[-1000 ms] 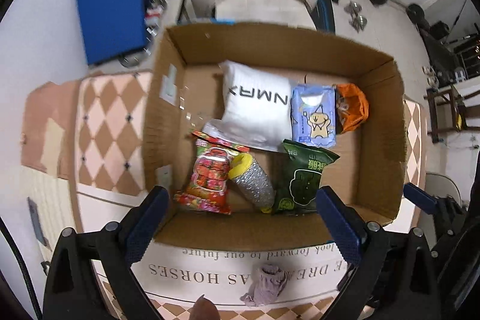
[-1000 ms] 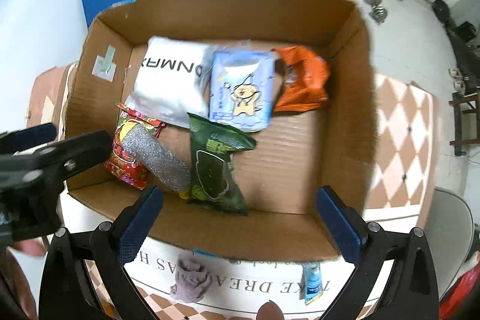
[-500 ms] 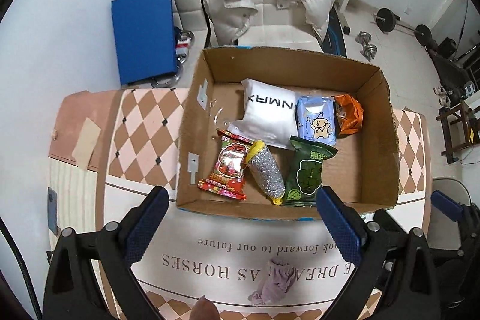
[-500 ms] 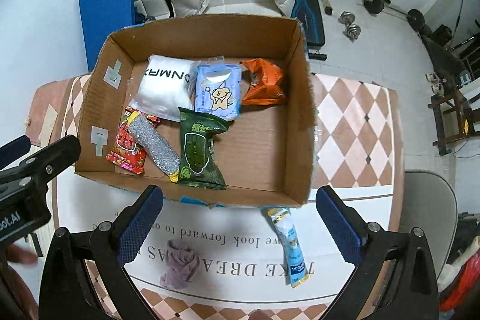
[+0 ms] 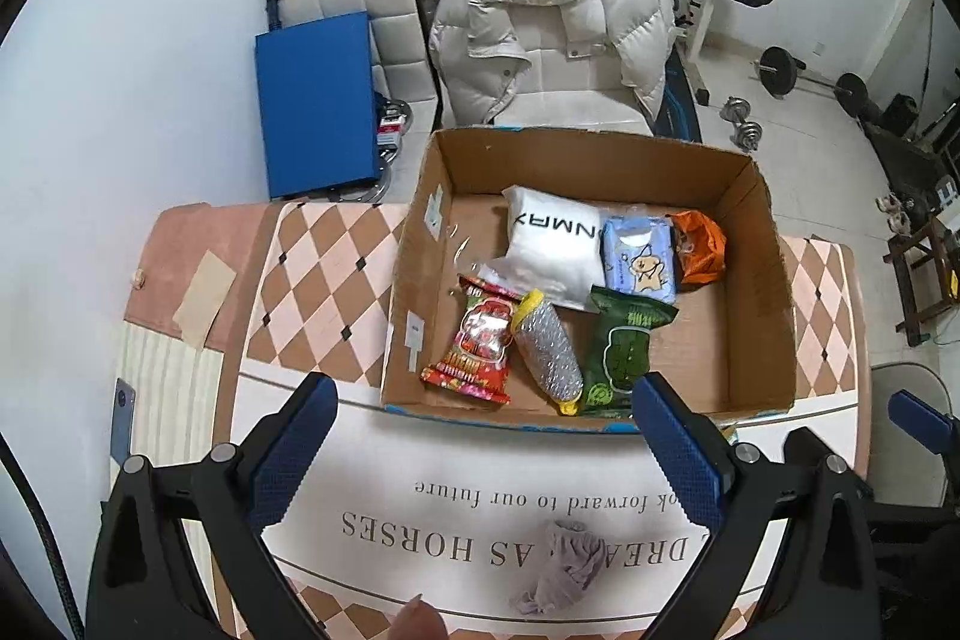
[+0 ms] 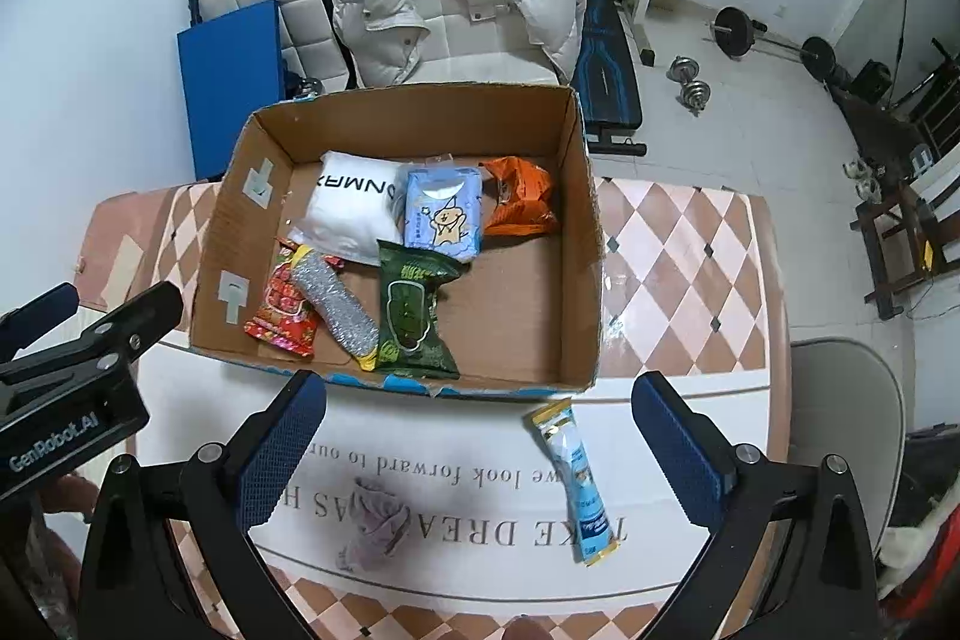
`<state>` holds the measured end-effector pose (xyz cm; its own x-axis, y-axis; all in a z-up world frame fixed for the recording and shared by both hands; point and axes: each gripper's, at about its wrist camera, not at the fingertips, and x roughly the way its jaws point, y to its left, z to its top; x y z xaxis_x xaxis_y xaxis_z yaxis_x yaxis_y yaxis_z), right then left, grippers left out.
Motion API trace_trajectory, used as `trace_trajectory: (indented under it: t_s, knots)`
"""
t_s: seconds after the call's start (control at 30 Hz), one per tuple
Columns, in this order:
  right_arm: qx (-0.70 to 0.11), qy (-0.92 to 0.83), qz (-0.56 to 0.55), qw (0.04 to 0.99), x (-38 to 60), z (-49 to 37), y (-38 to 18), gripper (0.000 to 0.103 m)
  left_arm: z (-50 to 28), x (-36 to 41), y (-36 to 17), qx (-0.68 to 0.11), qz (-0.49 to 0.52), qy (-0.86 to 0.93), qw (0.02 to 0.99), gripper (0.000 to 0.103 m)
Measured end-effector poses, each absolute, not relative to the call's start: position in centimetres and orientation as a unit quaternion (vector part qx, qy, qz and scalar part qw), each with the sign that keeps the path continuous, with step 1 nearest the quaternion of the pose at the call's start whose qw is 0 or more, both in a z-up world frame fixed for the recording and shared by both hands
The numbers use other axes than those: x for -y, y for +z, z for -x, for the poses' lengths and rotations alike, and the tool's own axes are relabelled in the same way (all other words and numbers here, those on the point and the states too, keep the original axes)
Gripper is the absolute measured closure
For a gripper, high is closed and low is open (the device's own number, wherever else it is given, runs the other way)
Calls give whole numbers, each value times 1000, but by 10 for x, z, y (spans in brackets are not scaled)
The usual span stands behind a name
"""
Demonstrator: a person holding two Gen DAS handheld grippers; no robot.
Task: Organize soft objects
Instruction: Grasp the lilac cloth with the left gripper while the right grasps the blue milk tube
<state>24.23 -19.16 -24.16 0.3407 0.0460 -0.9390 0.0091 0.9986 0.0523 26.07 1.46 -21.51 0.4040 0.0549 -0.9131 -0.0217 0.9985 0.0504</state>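
We hold both claws above the near edge of the desk (image 6: 690,244), looking down on an open cardboard box (image 6: 576,232) that sits on the checkered cloth. Our left claw (image 5: 480,451) has its blue-padded fingers spread wide apart with nothing between them, and our right claw (image 6: 477,451) is spread just as wide and holds nothing. Inside the box we see a white pillow pack (image 5: 555,244) at the back, a light blue tissue pack (image 5: 639,256) touching its right side, and an orange bag (image 5: 699,250) just beside that. Nearer the front lie a red snack bag (image 5: 480,340), a silver scrubber (image 5: 549,346) leaning across it, and a dark green packet (image 5: 624,346) on the right of the scrubber. Outside the box, on the white lettered mat (image 6: 480,514), a crumpled grey-purple cloth (image 6: 375,523) lies between our right claw's fingers in the view, below them on the desk, and a slim blue-and-gold sachet (image 6: 576,478) lies just in front of the box's near wall. Behind the desk a white puffer jacket (image 5: 552,34) drapes over a chair.
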Motion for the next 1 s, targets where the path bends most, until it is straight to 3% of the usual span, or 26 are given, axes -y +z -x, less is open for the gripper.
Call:
trace_trajectory:
  t_s: [0.23, 0.63, 0.83, 0.87, 0.93, 1.0]
  knots:
    - [-595, -3, -29, 803, 224, -218, -276, 0, -215, -9, -275, -589, -38, 25, 807, 2]
    - [-689, -43, -18, 724, 283, -180, -419, 0, -165, 26, -428, -737, -30, -48, 673, 2]
    - [-690, -64, -18, 721, 296, -188, -455, 0, -154, 51, -461, -760, -51, -71, 644, 2]
    - [-691, -66, -18, 720, 296, -190, -459, 0, -153, 54, -464, -760, -59, -72, 644, 5]
    - [-696, -69, -18, 714, 297, -192, -471, 0, -150, 62, -469, -760, -79, -73, 641, 25]
    - [-704, -67, -19, 707, 296, -193, -482, 7, -149, 64, -473, -757, -74, -74, 645, 37]
